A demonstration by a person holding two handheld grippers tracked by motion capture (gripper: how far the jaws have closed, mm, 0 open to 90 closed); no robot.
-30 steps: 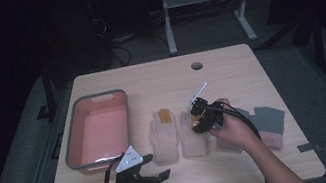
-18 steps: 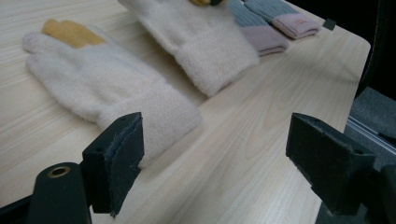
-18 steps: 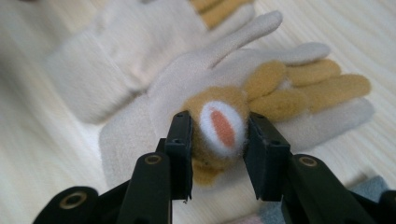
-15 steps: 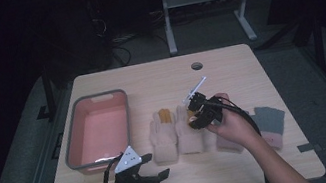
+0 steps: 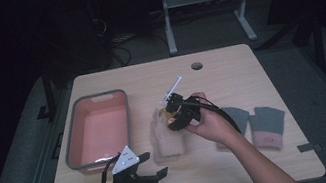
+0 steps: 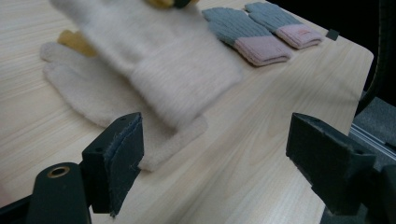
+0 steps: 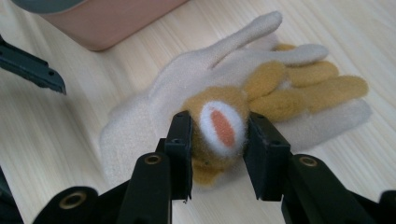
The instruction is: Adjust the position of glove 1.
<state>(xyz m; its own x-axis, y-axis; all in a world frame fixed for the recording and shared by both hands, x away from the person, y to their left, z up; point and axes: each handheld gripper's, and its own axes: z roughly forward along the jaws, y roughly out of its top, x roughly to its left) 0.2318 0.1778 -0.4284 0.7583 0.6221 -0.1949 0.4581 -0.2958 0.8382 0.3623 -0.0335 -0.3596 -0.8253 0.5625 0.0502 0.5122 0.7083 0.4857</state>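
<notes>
My right gripper (image 5: 172, 120) (image 7: 218, 135) is shut on a cream glove (image 7: 205, 107) (image 6: 159, 60), gripping a mustard part that has a white and orange patch. This glove hangs just above a second cream glove (image 5: 167, 144) (image 6: 88, 93) lying flat at the table's middle. Mustard fingers (image 7: 303, 88) spread out beyond the jaws. At the front left edge, my left gripper (image 5: 156, 165) (image 6: 222, 154) stands open and holds nothing. It points toward the cuffs of the two cream gloves.
A pink bin with a grey rim (image 5: 71, 143) (image 7: 107, 23) sits at the left with nothing visible inside. Two grey gloves with pink cuffs (image 5: 268, 126) (image 6: 261, 37) lie side by side at the right. A round hole (image 5: 196, 65) is in the tabletop at the back.
My right gripper has carried its cream glove leftward, from beside the other cream glove to over it. The left gripper has stayed in place, open.
</notes>
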